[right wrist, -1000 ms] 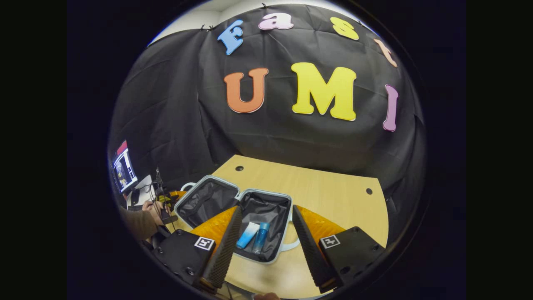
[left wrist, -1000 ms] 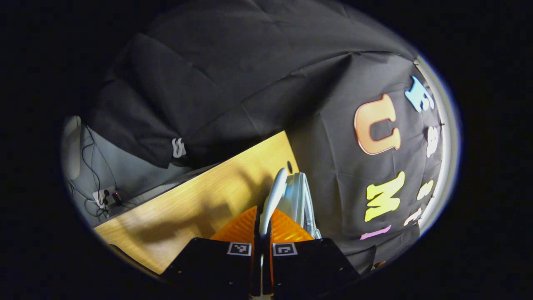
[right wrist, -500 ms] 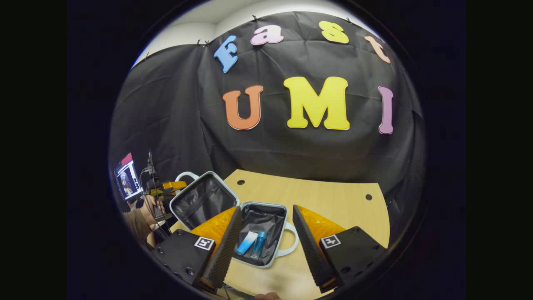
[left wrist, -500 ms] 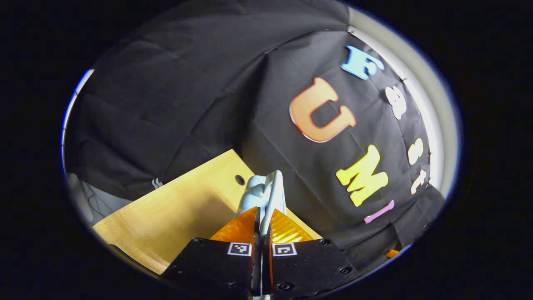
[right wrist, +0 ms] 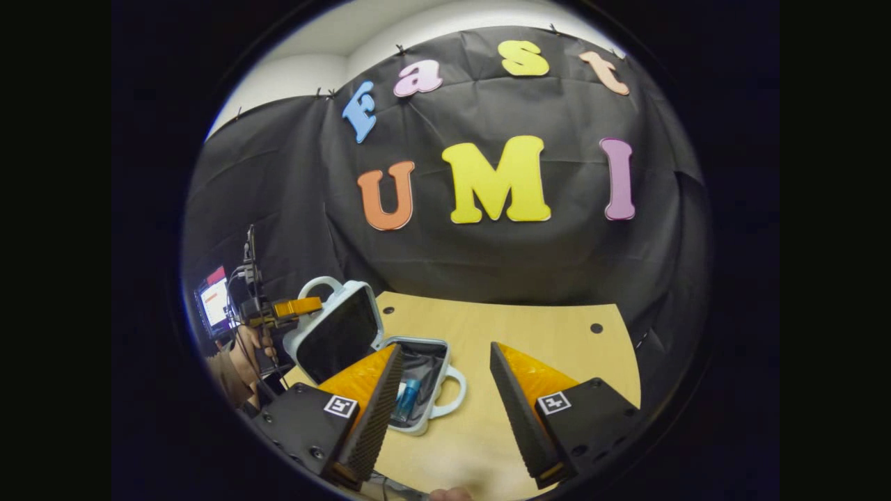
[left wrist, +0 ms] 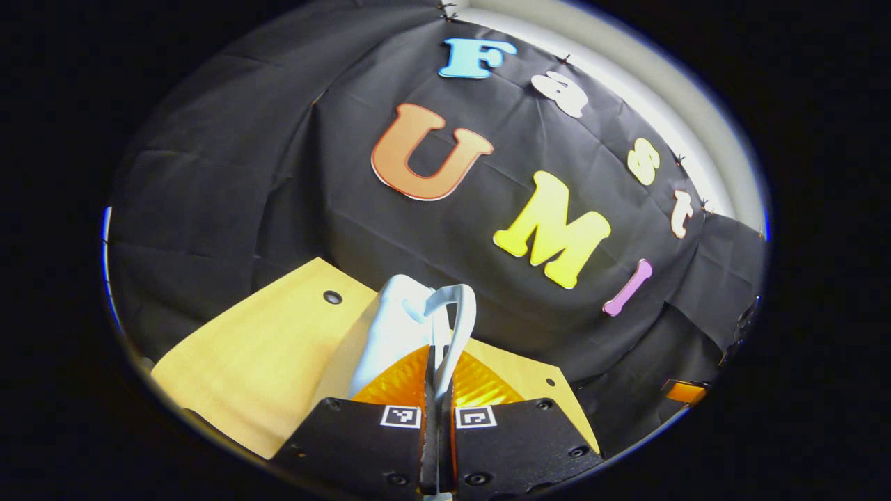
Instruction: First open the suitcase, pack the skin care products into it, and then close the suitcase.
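Observation:
The small pale suitcase (right wrist: 433,346) lies on the wooden table with its lid (right wrist: 341,332) raised to a steep tilt over the base. A blue bottle (right wrist: 406,400) lies in the dark-lined base, partly hidden by my right gripper's near finger. My left gripper (left wrist: 438,355) is shut on the lid's white loop handle (left wrist: 456,306), with the lid's outer shell (left wrist: 386,334) just left of it. From the right gripper view, that left gripper (right wrist: 292,307) holds the handle at the lid's top. My right gripper (right wrist: 445,410) hovers open above the table in front of the suitcase, holding nothing.
A person's hand (right wrist: 243,351) holds the left gripper at the table's left edge, with a lit monitor (right wrist: 212,306) behind it. The table (right wrist: 536,334) has bare wood to the right of the suitcase and small holes near its back corners.
The left gripper has swung the lid up by its handle, from lying open flat to a steep tilt over the base. The right gripper stays open and has drifted slightly right.

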A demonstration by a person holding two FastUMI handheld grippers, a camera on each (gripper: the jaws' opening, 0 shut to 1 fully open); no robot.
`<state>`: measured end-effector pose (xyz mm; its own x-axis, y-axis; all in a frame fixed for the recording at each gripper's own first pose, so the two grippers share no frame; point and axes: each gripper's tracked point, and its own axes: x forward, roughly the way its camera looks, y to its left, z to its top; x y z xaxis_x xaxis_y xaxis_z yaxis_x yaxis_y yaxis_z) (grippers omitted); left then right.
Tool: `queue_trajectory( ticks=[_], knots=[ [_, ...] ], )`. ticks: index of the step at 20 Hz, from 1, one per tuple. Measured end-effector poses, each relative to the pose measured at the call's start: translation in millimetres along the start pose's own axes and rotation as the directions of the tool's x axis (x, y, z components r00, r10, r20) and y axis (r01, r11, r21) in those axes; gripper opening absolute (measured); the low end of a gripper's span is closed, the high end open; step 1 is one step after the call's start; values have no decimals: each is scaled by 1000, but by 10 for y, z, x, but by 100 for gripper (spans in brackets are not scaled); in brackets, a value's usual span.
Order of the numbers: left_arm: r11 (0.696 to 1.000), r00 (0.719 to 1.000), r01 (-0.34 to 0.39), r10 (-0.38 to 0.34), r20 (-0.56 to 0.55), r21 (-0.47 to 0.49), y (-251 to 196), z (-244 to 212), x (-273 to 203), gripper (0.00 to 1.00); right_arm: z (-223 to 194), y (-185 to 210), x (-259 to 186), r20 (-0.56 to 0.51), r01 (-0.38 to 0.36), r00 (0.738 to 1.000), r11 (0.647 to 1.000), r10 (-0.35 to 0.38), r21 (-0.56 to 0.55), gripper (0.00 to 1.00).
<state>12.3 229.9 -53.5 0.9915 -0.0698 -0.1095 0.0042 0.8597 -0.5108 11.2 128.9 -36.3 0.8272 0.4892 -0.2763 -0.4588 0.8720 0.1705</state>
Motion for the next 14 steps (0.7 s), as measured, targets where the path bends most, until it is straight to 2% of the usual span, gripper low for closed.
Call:
queue_trajectory(
  ticks=[3,5,6,9,13,14],
  knots=[
    [993,1000,-2,4,-20,114,-402,-353,43,4,-58,-359,-189,5,15,1000,1000,-15,-15,76],
    [986,999,8,1,-50,165,-588,-601,254,4,-132,-545,-262,-6,21,1000,1000,-21,-17,76],
    [980,998,4,8,-58,198,-638,-714,367,4,-157,-655,-287,-12,23,1000,1000,-23,-17,73],
    [953,995,-2,32,-94,303,-853,-1027,454,4,-262,-888,-350,-32,24,999,1000,-24,-6,74],
    [926,988,0,59,-144,379,-971,-1415,481,4,-406,-1056,-393,-62,18,998,1000,-18,2,76],
    [918,986,5,63,-157,397,-985,-1492,528,0,-463,-1084,-399,-70,15,997,1000,-15,5,76]
  ],
)
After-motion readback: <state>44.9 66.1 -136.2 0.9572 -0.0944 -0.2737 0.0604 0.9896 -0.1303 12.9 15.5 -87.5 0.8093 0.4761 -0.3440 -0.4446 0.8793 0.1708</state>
